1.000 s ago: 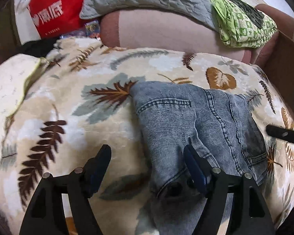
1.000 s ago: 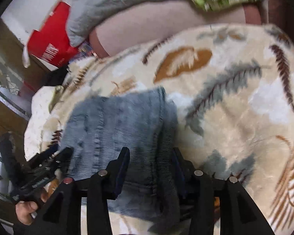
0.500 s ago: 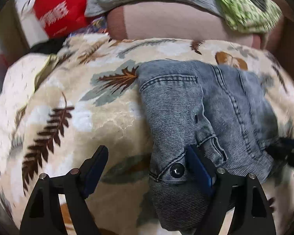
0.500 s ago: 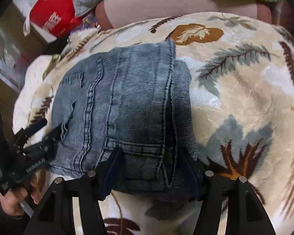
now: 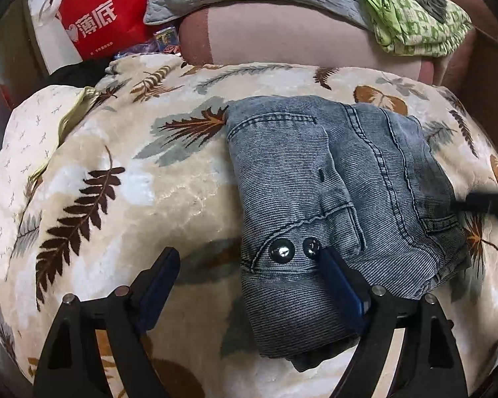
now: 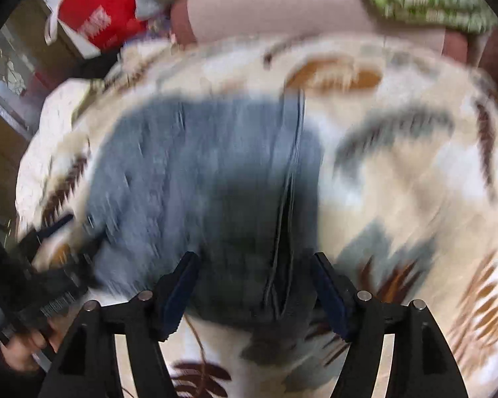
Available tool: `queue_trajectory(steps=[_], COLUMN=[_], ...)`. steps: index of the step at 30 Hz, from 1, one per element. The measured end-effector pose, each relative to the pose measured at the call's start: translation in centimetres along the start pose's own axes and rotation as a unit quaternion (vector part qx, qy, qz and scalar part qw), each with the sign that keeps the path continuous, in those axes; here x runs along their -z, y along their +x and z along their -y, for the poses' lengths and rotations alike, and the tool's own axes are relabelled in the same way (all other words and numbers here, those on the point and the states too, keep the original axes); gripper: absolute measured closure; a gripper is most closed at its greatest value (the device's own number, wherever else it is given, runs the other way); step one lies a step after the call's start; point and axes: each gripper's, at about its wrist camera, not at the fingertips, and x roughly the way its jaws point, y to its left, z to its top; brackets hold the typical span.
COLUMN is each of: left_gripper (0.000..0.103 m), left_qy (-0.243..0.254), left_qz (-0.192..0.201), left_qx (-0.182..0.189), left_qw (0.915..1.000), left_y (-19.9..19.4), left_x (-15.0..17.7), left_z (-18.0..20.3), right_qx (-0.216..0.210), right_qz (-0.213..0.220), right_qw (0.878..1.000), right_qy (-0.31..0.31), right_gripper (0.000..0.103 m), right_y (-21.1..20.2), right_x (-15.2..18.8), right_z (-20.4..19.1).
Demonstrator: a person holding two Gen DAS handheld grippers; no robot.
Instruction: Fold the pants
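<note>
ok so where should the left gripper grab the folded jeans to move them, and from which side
Probably the waistband end, beside the two metal buttons. It is the thickest, stiffest part of the folded jeans and faces the left gripper, whose jaws are open. Come in from the near edge, low along the leaf-print blanket, so all layers are pinched.

Leaf-print blanket (image 5: 123, 179), pinkish sofa back (image 5: 282, 36), red bag (image 5: 96, 23) behind.

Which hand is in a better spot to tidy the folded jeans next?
Probably the left hand-held gripper: it is open, sharp in view, right at the jeans waistband. The right hand-held gripper view is motion-blurred.
</note>
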Motion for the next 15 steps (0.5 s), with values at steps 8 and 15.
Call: queue_trajectory(steps=[8, 15], left_gripper=[0.014, 0.013], left_qy=[-0.018, -0.025], left_qz=[0.001, 0.002], left_qx=[0.024, 0.025], left_qw=[0.9995, 0.9994], left_y=[0.4, 0.3], left_x=[0.2, 0.2], left_z=[-0.8, -0.7], right_qx=[-0.192, -0.159], right_qz=[0.0, -0.011], right_qw=[0.977, 0.977], right_qy=[0.09, 0.142], right_gripper=[0.031, 0.033], right_y=[4.3, 5.1], right_x=[-9.4, -7.5], right_z=[-0.3, 2.0])
